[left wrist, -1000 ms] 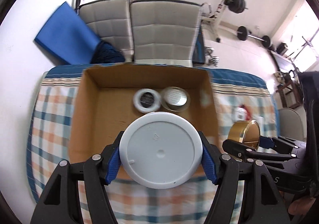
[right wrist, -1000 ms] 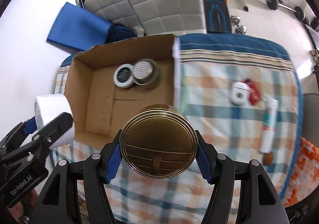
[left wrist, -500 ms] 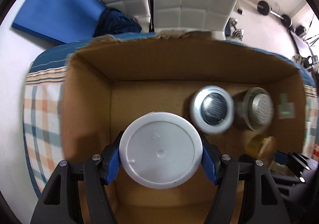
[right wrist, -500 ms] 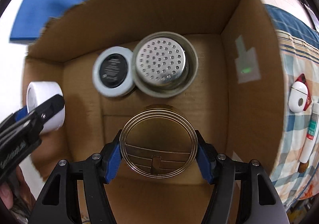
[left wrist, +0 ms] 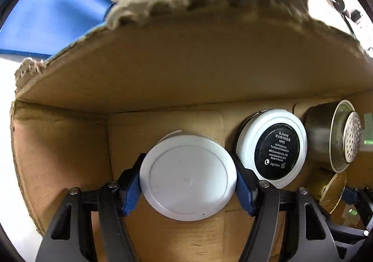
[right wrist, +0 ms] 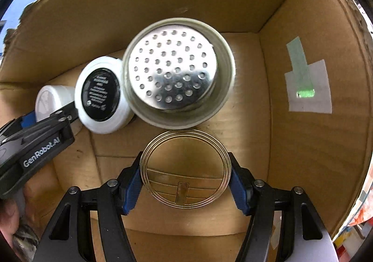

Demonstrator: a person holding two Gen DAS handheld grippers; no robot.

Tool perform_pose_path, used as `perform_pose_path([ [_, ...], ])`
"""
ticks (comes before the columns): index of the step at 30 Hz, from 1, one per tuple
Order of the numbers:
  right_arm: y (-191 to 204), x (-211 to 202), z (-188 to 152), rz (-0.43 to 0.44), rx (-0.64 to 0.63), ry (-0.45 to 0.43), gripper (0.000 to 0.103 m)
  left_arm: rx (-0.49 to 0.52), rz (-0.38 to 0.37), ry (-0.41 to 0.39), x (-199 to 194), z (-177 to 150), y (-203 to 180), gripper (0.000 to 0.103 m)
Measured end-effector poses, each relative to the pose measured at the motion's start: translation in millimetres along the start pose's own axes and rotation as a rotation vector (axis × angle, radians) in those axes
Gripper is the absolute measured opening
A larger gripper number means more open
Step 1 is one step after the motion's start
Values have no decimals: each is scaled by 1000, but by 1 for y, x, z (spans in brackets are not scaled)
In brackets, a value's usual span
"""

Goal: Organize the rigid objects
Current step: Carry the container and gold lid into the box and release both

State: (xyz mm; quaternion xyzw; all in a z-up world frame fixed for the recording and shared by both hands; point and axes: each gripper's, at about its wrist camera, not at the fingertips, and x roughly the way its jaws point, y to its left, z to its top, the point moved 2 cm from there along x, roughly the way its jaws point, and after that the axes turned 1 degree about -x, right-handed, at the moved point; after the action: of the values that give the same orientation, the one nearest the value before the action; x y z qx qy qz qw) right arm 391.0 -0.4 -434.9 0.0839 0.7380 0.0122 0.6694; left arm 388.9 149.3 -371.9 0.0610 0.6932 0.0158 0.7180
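Jars are being gripped inside the box [right wrist: 303,145]: a white jar [left wrist: 187,177] by the left claw [left wrist: 187,182], a gold tin [right wrist: 185,168] by the right claw [right wrist: 185,178], near a compact [right wrist: 101,95] and strainer [right wrist: 172,70].

You're looking through strong fisheye bending, black at the corners. Daylight pours over the cardboard box [left wrist: 209,70], whose torn far rim is blurred and whose floor is dimmer. Glare streaks the perforated metal cup [right wrist: 172,70], slightly motion-smeared.
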Motion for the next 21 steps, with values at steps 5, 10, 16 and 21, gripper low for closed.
perform_pose_path([
  [5,1,9,2,-32,10,-1,68,2,6,-6,-1,-6,-2,66],
  [10,7,15,-2,-62,22,-6,68,31,56,-45,-10,-12,-13,66],
  [16,12,17,1,-71,36,-9,69,-23,30,-90,-14,-17,-11,66],
  [21,13,20,-1,-82,36,-14,70,-38,4,-105,-15,-19,-7,65],
])
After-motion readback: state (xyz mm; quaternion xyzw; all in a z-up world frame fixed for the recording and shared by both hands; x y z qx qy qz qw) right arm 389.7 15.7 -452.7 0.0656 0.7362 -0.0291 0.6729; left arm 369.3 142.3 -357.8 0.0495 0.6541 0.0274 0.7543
